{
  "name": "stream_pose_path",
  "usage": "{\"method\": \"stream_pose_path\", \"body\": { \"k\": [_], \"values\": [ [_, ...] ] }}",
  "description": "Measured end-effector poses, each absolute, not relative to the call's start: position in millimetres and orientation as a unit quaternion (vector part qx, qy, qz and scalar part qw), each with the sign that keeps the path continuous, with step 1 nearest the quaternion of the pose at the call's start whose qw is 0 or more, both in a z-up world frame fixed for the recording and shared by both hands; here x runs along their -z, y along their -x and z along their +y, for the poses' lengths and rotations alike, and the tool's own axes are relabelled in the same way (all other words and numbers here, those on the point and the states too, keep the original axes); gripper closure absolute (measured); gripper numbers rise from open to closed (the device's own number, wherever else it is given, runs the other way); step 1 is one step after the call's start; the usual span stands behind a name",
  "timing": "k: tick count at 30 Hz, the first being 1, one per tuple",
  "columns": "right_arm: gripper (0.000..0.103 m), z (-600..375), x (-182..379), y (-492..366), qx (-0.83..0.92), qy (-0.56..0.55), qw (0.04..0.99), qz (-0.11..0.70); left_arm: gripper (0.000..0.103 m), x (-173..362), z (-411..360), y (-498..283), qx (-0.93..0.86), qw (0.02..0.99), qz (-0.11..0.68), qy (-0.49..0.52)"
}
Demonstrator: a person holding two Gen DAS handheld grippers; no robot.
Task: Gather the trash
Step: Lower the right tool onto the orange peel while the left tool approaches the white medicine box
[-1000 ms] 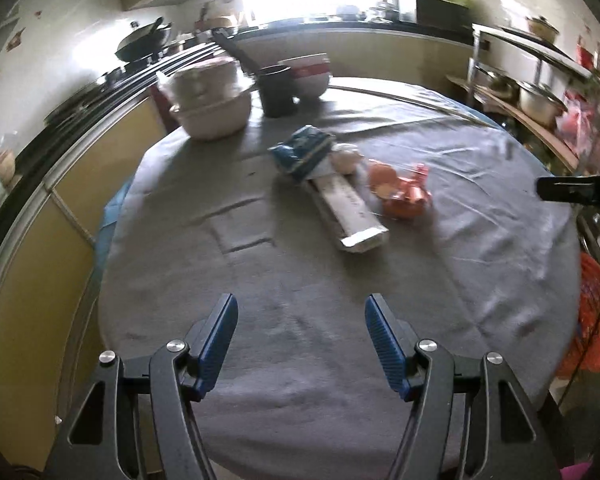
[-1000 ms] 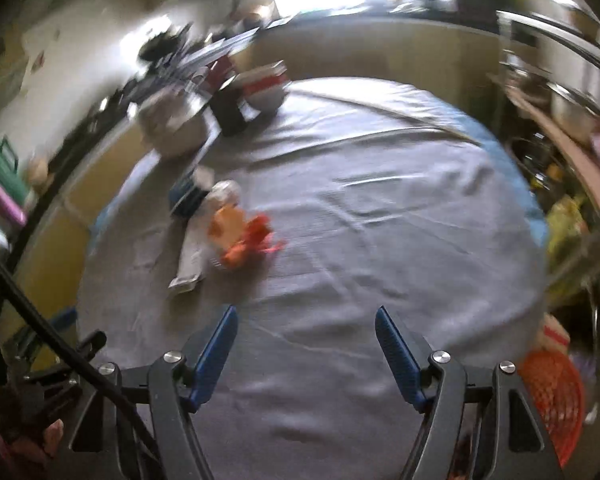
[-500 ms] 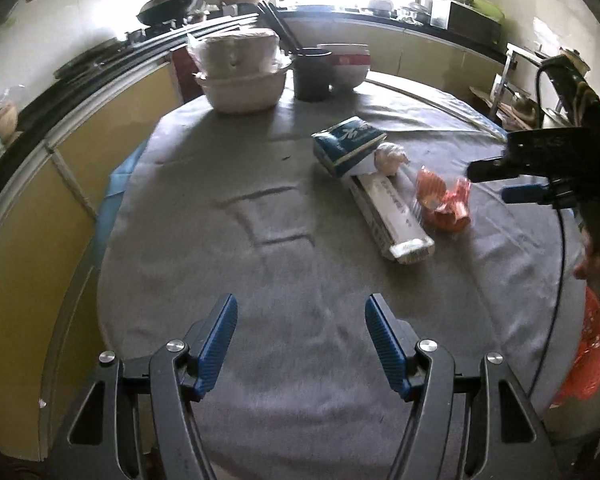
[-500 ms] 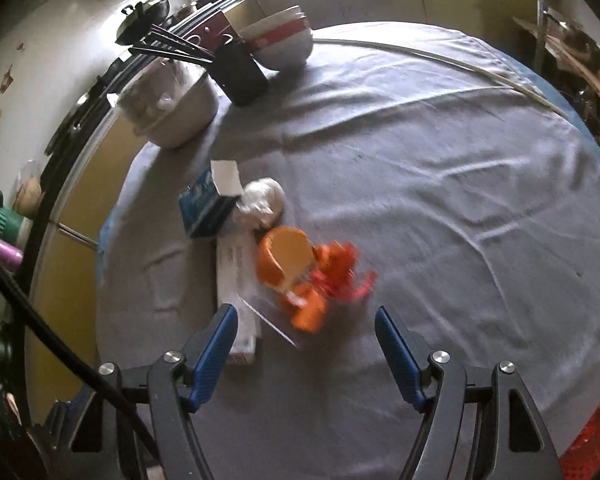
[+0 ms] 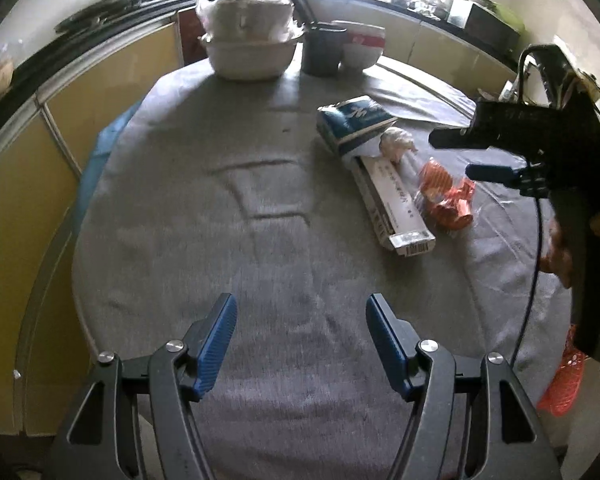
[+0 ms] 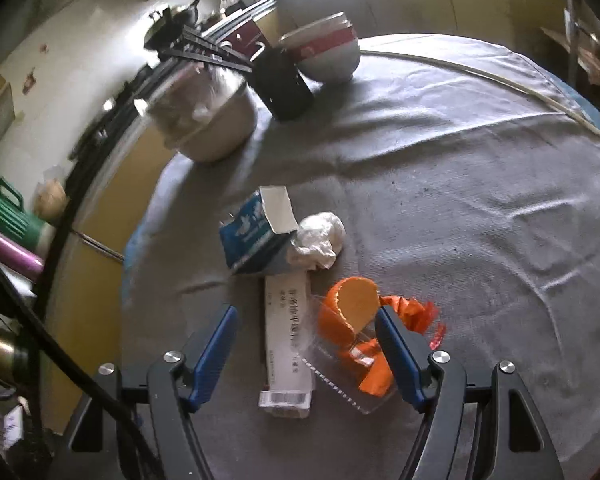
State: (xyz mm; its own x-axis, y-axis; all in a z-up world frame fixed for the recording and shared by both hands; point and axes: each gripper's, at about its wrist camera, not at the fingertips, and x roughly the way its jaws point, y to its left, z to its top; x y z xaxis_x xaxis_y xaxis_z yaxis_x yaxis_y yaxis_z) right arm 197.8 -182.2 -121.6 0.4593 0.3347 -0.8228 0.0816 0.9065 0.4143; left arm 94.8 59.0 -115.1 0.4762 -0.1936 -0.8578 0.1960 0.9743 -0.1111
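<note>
With right tongs (image 6: 306, 342) wide and empty over the long white box (image 6: 288, 340) and orange peel (image 6: 350, 312) on the counter (image 6: 460, 208), lower squarely, straddle one piece, close gently; left tongs (image 5: 300, 340) wide, idle.

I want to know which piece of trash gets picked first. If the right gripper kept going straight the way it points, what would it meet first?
Probably the long white box and the orange peel beside it: both lie between the open right gripper fingers. Depth is unclear, so which comes first is uncertain.
</note>
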Motion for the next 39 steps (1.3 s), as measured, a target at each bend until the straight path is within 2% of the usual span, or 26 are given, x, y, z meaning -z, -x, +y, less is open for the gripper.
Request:
{"method": "stream_pose_path", "body": {
  "k": [5,10,12,15,19,22,25,31,36,39],
  "values": [
    [0.029,-185,141,-181,-0.110,-0.211,0.801,0.550,0.035,118,69,-92,0.099,0.858,0.504,-0.002],
    [0.029,-192,151,-136,-0.188,-0.283,0.741,0.579,0.035,123,77,-91,0.089,0.855,0.510,-0.006],
    [0.029,-198,146,-122,-0.166,-0.266,0.759,0.570,0.035,124,78,-91,0.088,0.855,0.511,-0.005],
    [0.029,-203,132,-106,-0.096,-0.181,0.814,0.543,0.035,123,75,-92,0.087,0.854,0.512,-0.004],
    [0.029,-209,120,-95,-0.053,-0.149,0.847,0.508,0.035,120,67,-88,0.097,0.856,0.508,-0.013],
    [0.034,-207,115,-92,-0.060,-0.162,0.849,0.500,0.035,122,63,-86,0.101,0.854,0.511,-0.015],
    [0.034,-195,111,-94,-0.066,-0.149,0.854,0.494,0.035,123,59,-85,0.104,0.851,0.514,-0.018],
    [0.035,-241,123,-101,0.000,-0.229,0.852,0.470,0.035,118,63,-79,0.109,0.856,0.505,-0.020],
    [0.044,-267,141,-110,0.017,-0.280,0.834,0.475,0.035,117,58,-94,0.114,0.853,0.509,-0.015],
    [0.055,-264,153,-118,0.011,-0.293,0.824,0.486,0.035,110,51,-107,0.117,0.855,0.505,-0.014]
  ]
}}
